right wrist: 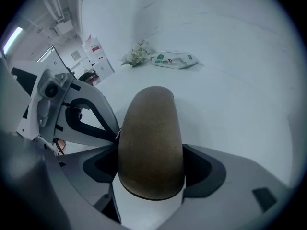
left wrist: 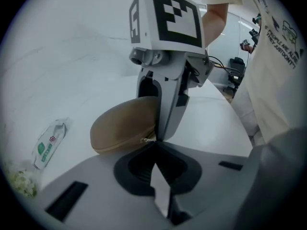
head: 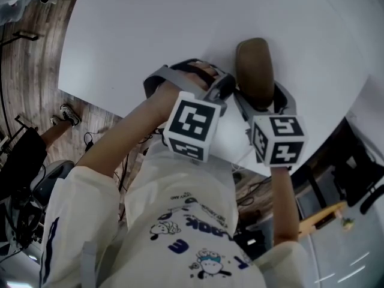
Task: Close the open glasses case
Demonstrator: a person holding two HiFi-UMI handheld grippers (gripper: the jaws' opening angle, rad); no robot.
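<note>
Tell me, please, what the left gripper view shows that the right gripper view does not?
Only the left gripper view: the marker cube on the right hand-held gripper, the person's shirt, and the zipper pull at the shut left hand-held gripper. Only the right gripper view: its jaws clamped on the brown glasses case. Both: the case, the white table, a packet and a green sprig.

The case (head: pixel 254 71) lay on the table (head: pixel 150 35) near its front edge, between the jaws of the right gripper (right wrist: pixel 151 176). The left gripper (left wrist: pixel 154 147) sat just left of it (tips by the case's seam). A packet (right wrist: pixel 173 59) lay well beyond, a sprig (right wrist: pixel 136 55) beside it.
</note>
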